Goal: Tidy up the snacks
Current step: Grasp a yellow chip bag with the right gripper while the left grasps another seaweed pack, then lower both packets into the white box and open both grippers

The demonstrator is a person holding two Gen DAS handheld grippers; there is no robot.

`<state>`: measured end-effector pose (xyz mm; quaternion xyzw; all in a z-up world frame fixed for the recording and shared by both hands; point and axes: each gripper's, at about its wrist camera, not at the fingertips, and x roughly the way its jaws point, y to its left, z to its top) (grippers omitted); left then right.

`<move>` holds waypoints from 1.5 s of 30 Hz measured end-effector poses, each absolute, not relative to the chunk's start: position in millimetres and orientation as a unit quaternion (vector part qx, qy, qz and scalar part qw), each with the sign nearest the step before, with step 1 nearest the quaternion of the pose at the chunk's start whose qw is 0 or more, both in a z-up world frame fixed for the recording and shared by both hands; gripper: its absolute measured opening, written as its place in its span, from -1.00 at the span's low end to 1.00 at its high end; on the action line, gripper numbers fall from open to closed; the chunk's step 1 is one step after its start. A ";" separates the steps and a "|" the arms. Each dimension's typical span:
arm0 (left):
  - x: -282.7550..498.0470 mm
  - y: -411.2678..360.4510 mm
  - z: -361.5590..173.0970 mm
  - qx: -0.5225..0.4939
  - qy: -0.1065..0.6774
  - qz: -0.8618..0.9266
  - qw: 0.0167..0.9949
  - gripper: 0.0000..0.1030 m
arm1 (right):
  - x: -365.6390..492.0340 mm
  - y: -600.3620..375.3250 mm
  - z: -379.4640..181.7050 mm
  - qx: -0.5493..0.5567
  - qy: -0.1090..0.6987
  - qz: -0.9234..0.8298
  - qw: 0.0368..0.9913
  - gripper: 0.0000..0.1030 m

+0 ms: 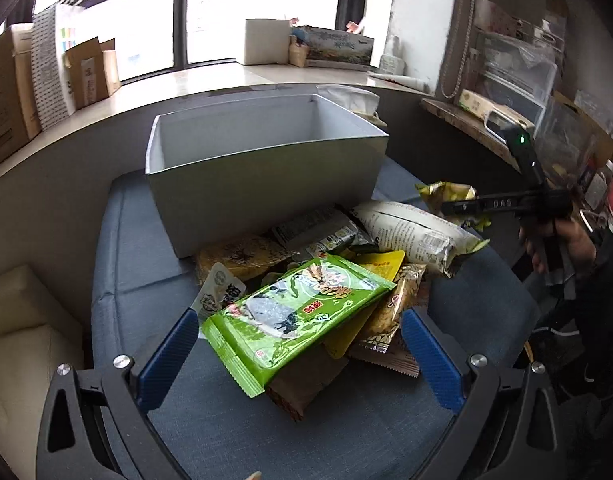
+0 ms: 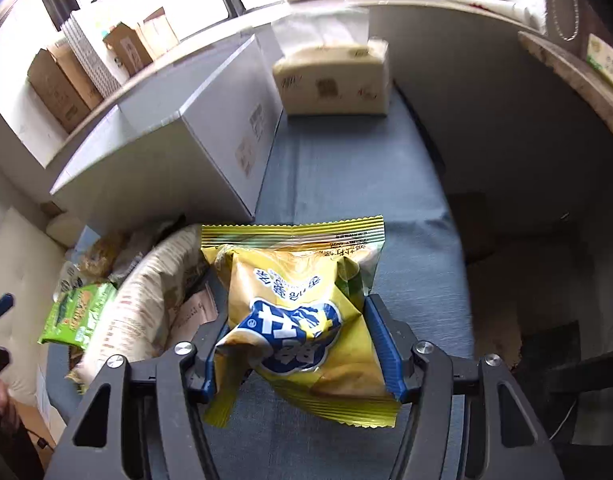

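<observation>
Leftmost, the left gripper (image 1: pixel 300 344) hovers wide open over the green packet (image 1: pixel 294 312) atop the snack pile, gripping nothing; the empty box (image 1: pixel 266 160) stands just behind. At right, the right gripper (image 2: pixel 296 344) pinches the yellow bag (image 2: pixel 302 320), which next calls for carrying to the box.
</observation>
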<state>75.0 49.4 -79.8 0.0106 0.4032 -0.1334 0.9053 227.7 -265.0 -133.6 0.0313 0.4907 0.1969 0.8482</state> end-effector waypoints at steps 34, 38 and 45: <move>121.2 43.2 -108.4 0.106 0.430 -0.300 0.845 0.43 | 129.6 -272.5 -48.9 0.067 0.400 0.274 0.872 0.27; 116.7 46.0 -102.1 0.093 0.425 -0.282 0.855 0.40 | 130.2 -265.3 -51.3 0.065 0.403 0.284 0.868 0.27; 91.2 68.8 -49.3 0.023 0.360 -0.212 0.908 0.38 | 131.8 -248.9 -42.8 0.058 0.389 0.301 0.869 0.27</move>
